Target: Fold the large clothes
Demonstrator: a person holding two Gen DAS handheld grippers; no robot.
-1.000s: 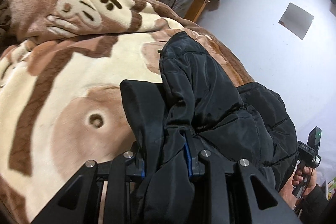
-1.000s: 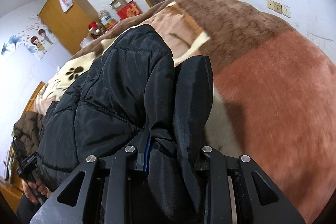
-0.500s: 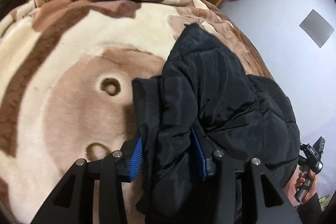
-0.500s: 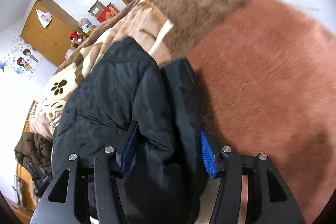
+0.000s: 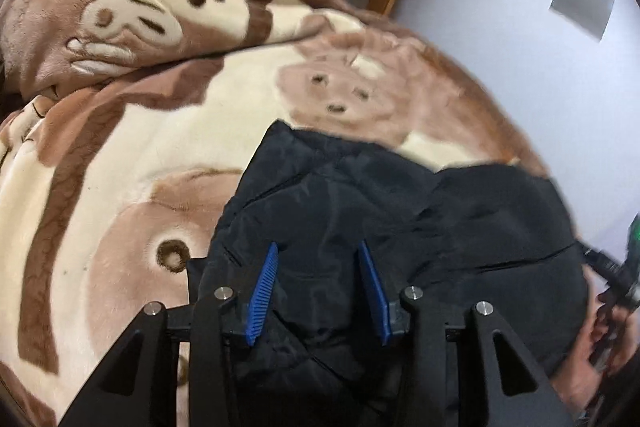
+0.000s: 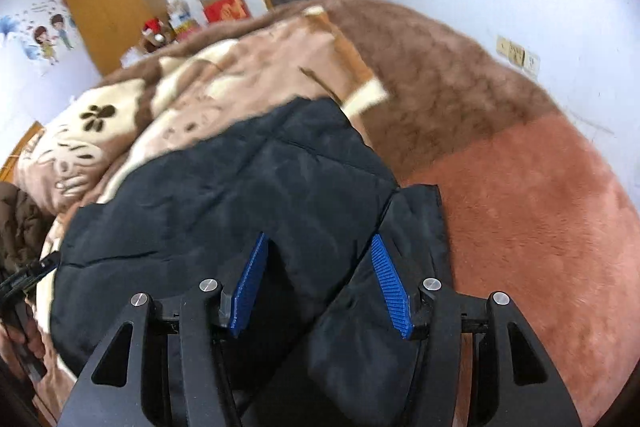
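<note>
A plush bear-print blanket covers the bed. On it, from centre toward 5 o'clock in the left wrist view, lies the black puffer jacket. Left claw and right claw both stand apart, jacket fabric lying loose between their blue pads.

Soft daylight maybe; blurry, fisheye-warped edges.

Jacket: plain black, quilted stitch lines. Blanket: cream with tan and brown bear faces, dark paw prints; rust-pink and brown bands at right edge. Gripper pads: blue, ribbed, on black frames. Wardrobe: orange-brown wood. Box: red.
</note>
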